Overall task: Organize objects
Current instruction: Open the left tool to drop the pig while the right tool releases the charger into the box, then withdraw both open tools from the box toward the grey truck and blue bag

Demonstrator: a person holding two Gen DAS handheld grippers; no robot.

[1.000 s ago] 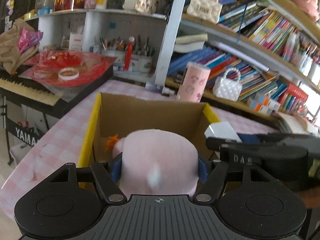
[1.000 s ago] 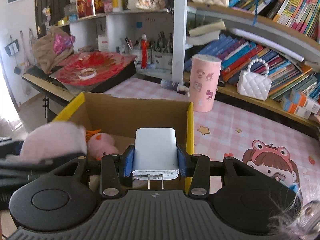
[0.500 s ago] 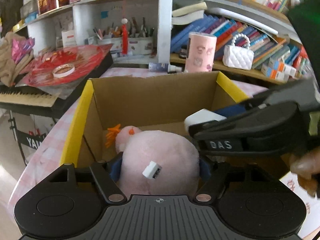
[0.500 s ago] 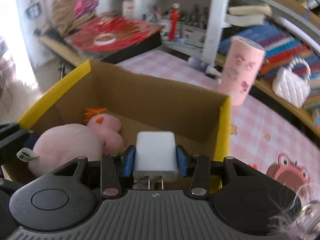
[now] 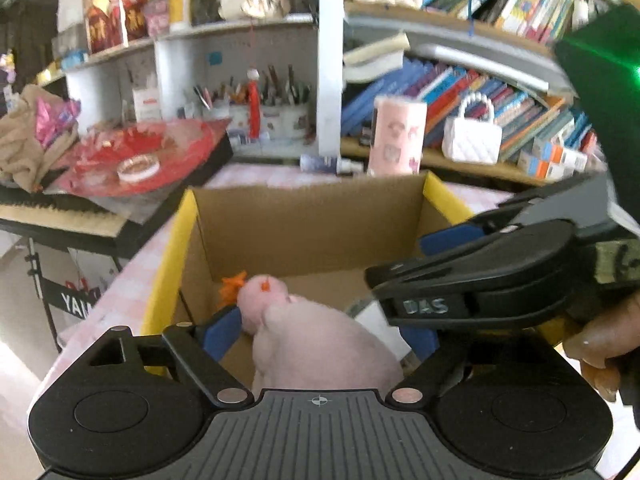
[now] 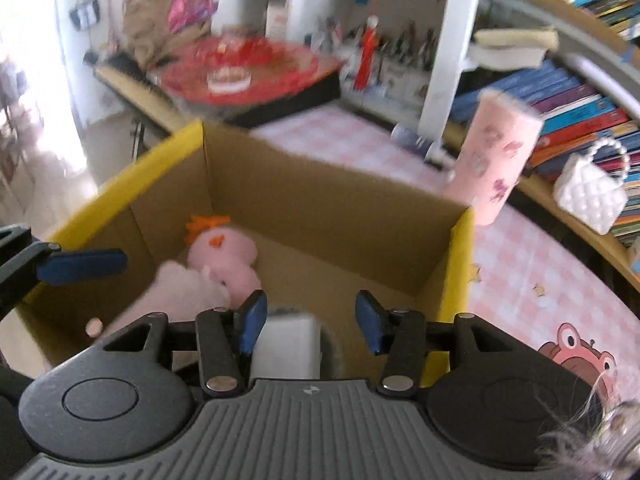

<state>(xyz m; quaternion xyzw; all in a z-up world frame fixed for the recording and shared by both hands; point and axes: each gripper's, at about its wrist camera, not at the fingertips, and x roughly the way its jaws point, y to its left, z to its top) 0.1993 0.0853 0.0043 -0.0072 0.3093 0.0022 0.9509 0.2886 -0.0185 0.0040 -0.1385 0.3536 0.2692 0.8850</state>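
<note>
**Clerk:** Item one, your left claw?

**Me:** My left claw (image 5: 320, 336) is spread wide, blue pads clear on both sides of the pink plush toy (image 5: 320, 344). The toy lies directly ahead of and below that claw, inside the cardboard box (image 5: 304, 216), its orange-tufted head pointing away from me toward the far wall.

**Clerk:** Item two, the right claw?

**Me:** My right claw (image 6: 310, 320) is likewise released, pads well apart. The white charger (image 6: 286, 340) sits between them, close to the left pad and apart from the right one, blurred, low in the box near the front wall. From the left camera only a white corner of it (image 5: 376, 316) shows, just right of the toy, under the body of my right claw.

**Clerk:** Any lettering?

**Me:** "DAS" in raised letters on the side of the right claw, seen from the left camera. "YA…" in white on the black keyboard stand (image 5: 76, 300), far left of the left claw; the rest is cut off. Book spines on the shelf are too blurred to read.

**Clerk:** Surroundings?

**Me:** Beyond the box, ahead and right: a pink cylinder (image 6: 496, 156) with cartoon stickers, and a white quilted handbag (image 6: 592, 192) on the shelf. The checked pink tablecloth (image 6: 532, 264), right of the right claw, carries a cartoon frog face.
</note>
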